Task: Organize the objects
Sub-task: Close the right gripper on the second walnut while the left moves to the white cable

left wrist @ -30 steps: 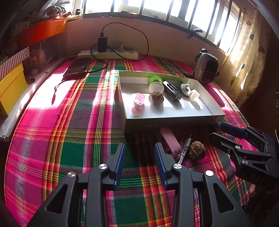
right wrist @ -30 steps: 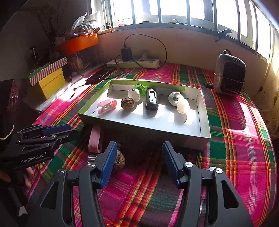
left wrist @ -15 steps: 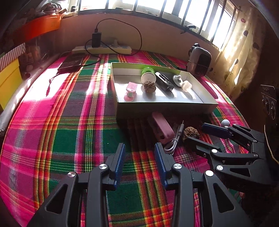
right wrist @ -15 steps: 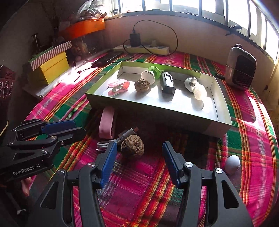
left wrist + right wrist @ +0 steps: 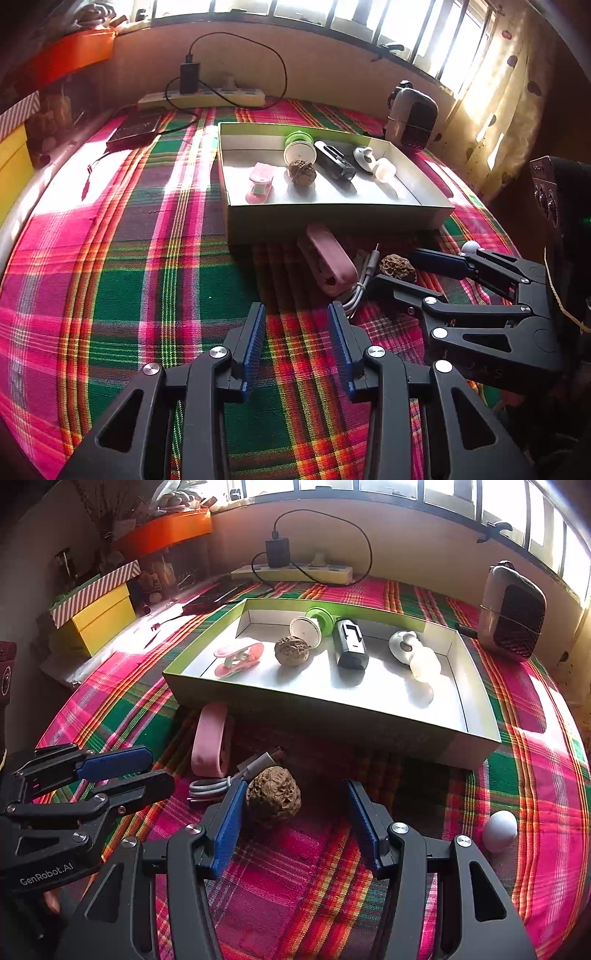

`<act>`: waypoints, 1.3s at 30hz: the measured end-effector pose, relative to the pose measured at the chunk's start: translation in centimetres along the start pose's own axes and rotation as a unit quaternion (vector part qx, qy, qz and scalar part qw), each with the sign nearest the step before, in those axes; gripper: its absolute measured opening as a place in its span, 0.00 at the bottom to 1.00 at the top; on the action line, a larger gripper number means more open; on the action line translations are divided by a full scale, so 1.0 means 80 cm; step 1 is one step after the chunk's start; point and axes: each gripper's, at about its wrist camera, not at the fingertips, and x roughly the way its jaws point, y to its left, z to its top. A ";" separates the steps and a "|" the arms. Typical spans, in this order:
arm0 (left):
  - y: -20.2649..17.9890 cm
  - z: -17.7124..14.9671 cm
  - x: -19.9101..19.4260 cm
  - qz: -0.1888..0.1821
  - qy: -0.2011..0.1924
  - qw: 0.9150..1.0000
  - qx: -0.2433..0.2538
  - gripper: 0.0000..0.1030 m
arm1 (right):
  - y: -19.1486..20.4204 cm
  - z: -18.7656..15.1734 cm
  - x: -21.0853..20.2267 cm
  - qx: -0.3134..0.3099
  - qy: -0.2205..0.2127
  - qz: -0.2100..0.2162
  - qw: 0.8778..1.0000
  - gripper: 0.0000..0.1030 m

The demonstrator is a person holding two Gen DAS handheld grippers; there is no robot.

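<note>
Right gripper (image 5: 295,823) of mine tilts down, jaws apart around one of two wrinkled brown walnuts (image 5: 273,800) on the plaid cloth; the other walnut (image 5: 291,650) lies in the tray (image 5: 476,738). Left gripper (image 5: 295,347) gapes, empty.

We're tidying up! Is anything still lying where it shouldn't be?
Yes. A walnut, a pink clip, a grey cable and a small white egg shape lie on the cloth outside the box, where similar things already sit.

Hard sunlight pours through the windows (image 5: 406,487), blown out white, glaring on the tablecloth (image 5: 74,177) and throwing sharp shadows in the tray (image 5: 476,701); fisheye edges bend, corners go dark
</note>
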 end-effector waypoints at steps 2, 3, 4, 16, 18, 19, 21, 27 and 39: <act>-0.003 0.001 0.001 -0.001 0.000 1.000 0.005 0.32 | 0.000 -0.001 0.000 -0.002 -0.001 -0.001 1.000 0.53; -0.005 0.001 0.002 -0.006 0.001 1.000 0.008 0.32 | -0.001 -0.001 0.000 -0.002 -0.002 0.000 1.000 0.53; -0.007 0.001 0.003 -0.009 0.002 1.000 0.010 0.32 | -0.002 -0.001 0.000 -0.001 -0.004 -0.001 1.000 0.50; -0.021 0.004 0.009 -0.014 0.004 1.000 0.027 0.32 | -0.019 -0.005 -0.005 0.017 -0.011 0.003 1.000 0.30; -0.025 0.004 0.010 -0.018 0.006 0.999 0.031 0.32 | -0.021 -0.006 -0.006 0.018 -0.011 0.001 1.000 0.30; -0.028 0.004 0.010 -0.020 0.008 0.999 0.034 0.32 | -0.022 -0.007 -0.007 0.019 -0.011 0.000 1.000 0.30; -0.034 0.001 0.010 -0.026 0.009 0.999 0.040 0.32 | -0.025 -0.008 -0.008 0.021 -0.012 0.001 1.000 0.30; -0.052 -0.001 0.013 -0.038 0.014 0.998 0.058 0.32 | -0.033 -0.011 -0.012 0.029 -0.013 -0.004 0.999 0.30; -0.081 -0.001 0.022 -0.051 0.018 0.995 0.081 0.32 | -0.056 -0.020 -0.023 0.048 -0.016 -0.007 0.999 0.30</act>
